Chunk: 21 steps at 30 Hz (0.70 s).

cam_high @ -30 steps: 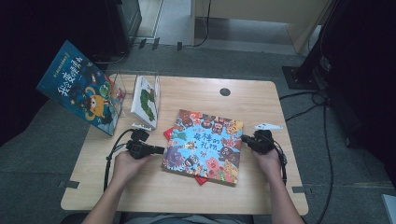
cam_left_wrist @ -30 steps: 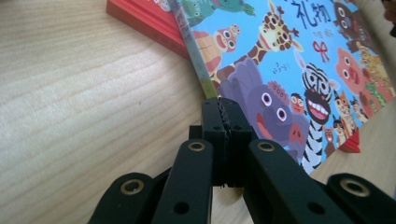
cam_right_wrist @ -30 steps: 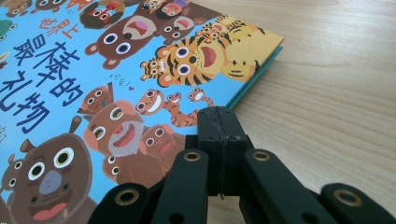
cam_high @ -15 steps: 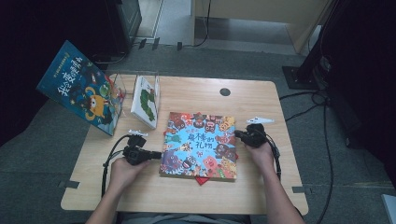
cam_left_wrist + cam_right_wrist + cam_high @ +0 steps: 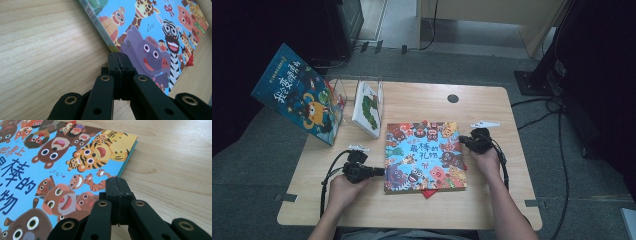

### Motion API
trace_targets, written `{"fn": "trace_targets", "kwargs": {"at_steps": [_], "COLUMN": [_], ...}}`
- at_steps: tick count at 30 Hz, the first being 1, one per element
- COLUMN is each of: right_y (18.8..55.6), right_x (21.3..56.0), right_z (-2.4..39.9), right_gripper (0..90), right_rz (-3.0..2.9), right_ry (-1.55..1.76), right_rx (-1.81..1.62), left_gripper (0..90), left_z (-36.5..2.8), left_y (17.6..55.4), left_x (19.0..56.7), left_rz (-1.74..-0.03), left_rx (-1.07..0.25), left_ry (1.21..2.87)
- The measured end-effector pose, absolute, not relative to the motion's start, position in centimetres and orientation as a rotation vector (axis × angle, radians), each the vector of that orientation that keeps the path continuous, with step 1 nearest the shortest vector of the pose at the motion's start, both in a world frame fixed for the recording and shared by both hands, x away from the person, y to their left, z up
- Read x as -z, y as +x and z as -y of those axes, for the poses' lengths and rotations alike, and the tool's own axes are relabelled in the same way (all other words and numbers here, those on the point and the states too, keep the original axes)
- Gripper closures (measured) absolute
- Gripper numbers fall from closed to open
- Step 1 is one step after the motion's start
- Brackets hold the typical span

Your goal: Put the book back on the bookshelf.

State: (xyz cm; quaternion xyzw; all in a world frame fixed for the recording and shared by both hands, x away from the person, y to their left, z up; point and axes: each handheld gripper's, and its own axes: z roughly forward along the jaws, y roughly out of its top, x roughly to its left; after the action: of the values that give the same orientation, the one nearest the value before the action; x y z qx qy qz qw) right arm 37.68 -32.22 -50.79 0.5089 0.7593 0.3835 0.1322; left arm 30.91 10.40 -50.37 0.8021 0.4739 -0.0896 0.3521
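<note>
Wooden tabletop [image 5: 492, 107], colourful animal picture book [image 5: 424, 155] lying flat at its middle, left tongs [image 5: 379, 171] pressed shut at the book's left edge, right tongs [image 5: 462, 140] pressed shut at its right edge, nothing gripped

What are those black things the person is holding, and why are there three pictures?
A person sits at a wooden table holding a hand tool in each hand. Each tool ends in two black fingers that pinch. The left gripper and right gripper are both shut, with nothing between the fingers. They press against opposite edges of a colourful animal picture book lying flat. One picture looks down from above; the other two come from small cameras riding on each tool. Another book stands in a clear holder.
</note>
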Motion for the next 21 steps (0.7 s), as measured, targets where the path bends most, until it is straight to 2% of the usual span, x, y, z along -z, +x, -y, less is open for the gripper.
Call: {"fn": "trace_targets", "kwargs": {"at_steps": [21], "right_y": [36.9], "right_x": [49.9], "right_z": [33.3], "right_gripper": [88.6], "right_rz": [-2.157], "right_ry": [1.480], "right_rx": [-1.136], "left_gripper": [90.0], "left_z": [-5.6], "left_y": [29.5], "left_x": [50.7], "left_rz": [-1.123], "left_rx": [0.289], "left_ry": [2.155]}}
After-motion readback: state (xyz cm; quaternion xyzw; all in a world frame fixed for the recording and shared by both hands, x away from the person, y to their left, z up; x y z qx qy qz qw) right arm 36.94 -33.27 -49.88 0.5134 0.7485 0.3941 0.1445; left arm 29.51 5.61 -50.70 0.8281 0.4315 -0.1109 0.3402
